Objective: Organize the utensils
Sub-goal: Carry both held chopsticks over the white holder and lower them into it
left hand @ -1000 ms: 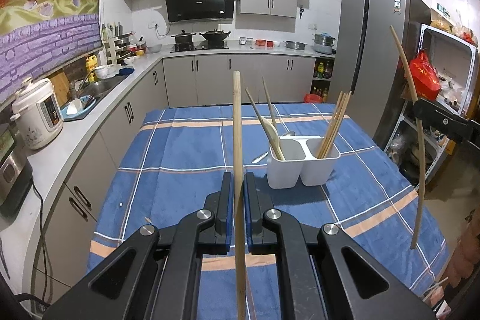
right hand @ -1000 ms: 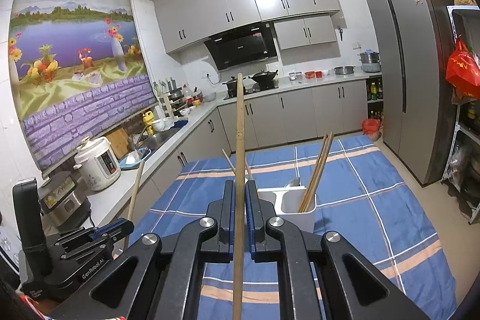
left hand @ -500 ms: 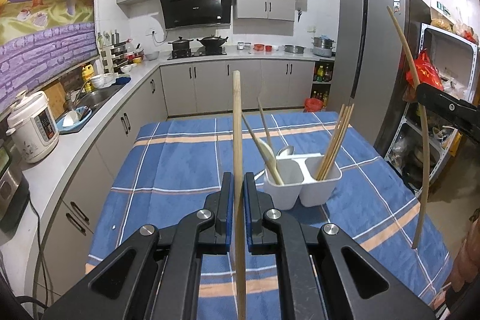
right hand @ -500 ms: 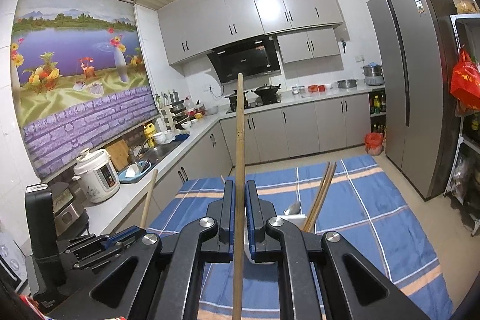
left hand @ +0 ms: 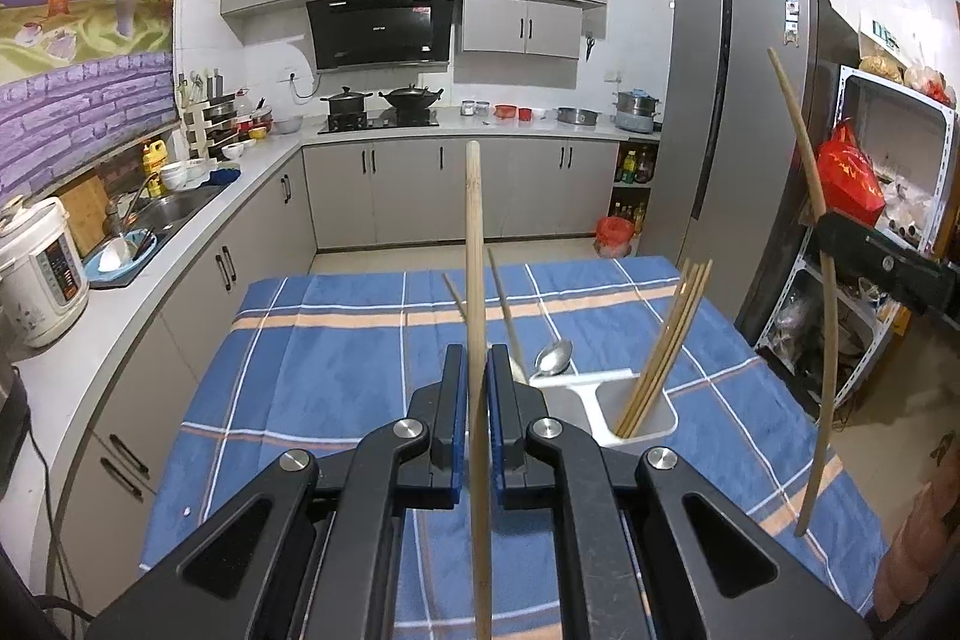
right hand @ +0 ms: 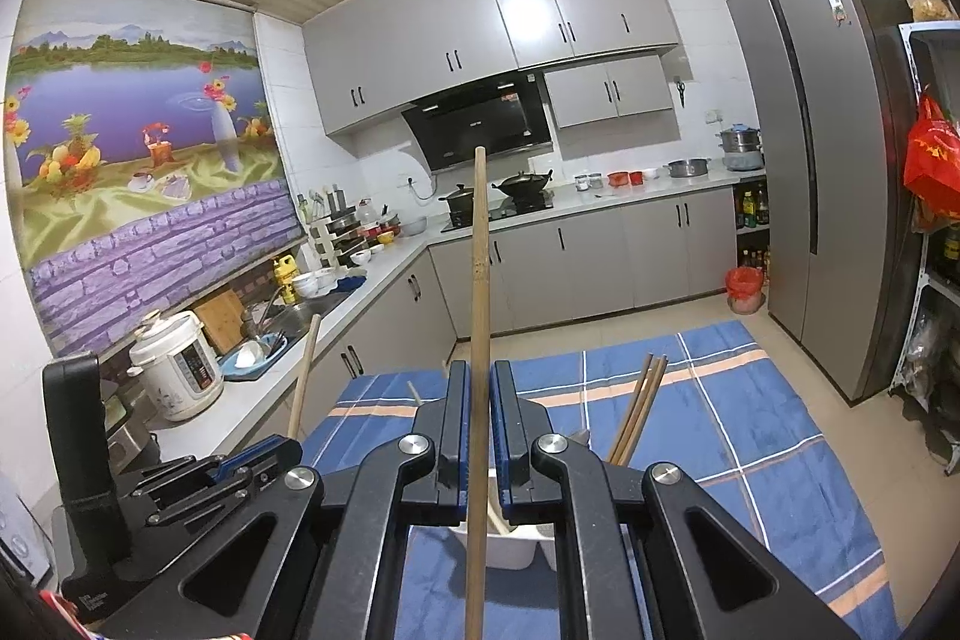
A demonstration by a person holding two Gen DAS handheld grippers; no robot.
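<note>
Left tongs [left hand: 475, 376] and right tongs [right hand: 478, 394] each pinch an upright chopstick [left hand: 474, 250] above the holder [left hand: 642, 418] mid-table [left hand: 336, 346]; the table's edges lie open.

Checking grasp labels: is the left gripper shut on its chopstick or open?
Shut. The left gripper has both blue-padded jaws pressed against the wooden chopstick, which stands upright between them, above the blue tablecloth.

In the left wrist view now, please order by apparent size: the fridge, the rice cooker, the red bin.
1. fridge, clearly largest.
2. rice cooker.
3. red bin, smallest.
The rice cooker stands nearer the camera, so its real size against the bin is unsure.
</note>
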